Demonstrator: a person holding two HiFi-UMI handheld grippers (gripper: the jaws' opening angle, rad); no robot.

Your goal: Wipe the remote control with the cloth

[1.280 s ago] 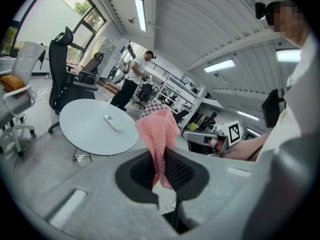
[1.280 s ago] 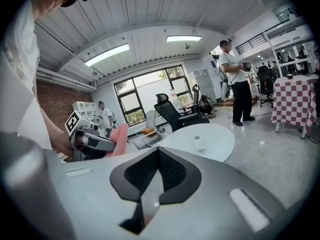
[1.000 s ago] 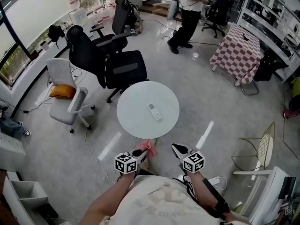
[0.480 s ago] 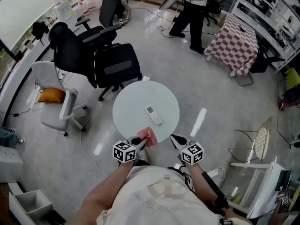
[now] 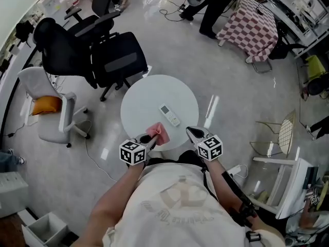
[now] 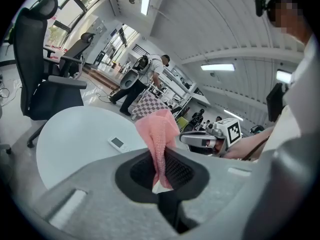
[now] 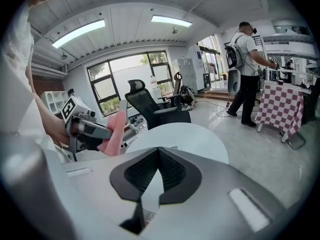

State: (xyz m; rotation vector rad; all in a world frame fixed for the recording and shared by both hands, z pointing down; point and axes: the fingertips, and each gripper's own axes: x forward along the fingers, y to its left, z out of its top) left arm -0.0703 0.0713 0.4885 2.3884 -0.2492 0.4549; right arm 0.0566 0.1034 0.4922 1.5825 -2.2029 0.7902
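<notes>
A white remote control (image 5: 169,115) (image 6: 118,143) lies near the middle of the round white table (image 5: 141,104). My left gripper (image 5: 148,139) is shut on a pink cloth (image 5: 156,133) (image 6: 159,139) over the table's near edge, short of the remote. In the right gripper view that cloth (image 7: 114,133) shows at the left, in the other gripper. My right gripper (image 5: 192,133) is shut with nothing between its jaws, just at the table's near right edge.
Black office chairs (image 5: 90,53) stand beyond the table, a white chair (image 5: 51,104) with an orange cushion to the left. A checkered-cloth table (image 5: 250,27) and a person (image 5: 213,6) are at the far right. A wire chair (image 5: 280,138) stands at the right.
Both grippers have come forward to the table's near edge, and the cloth now hangs over the tabletop. The whole view has shifted forward with them.
</notes>
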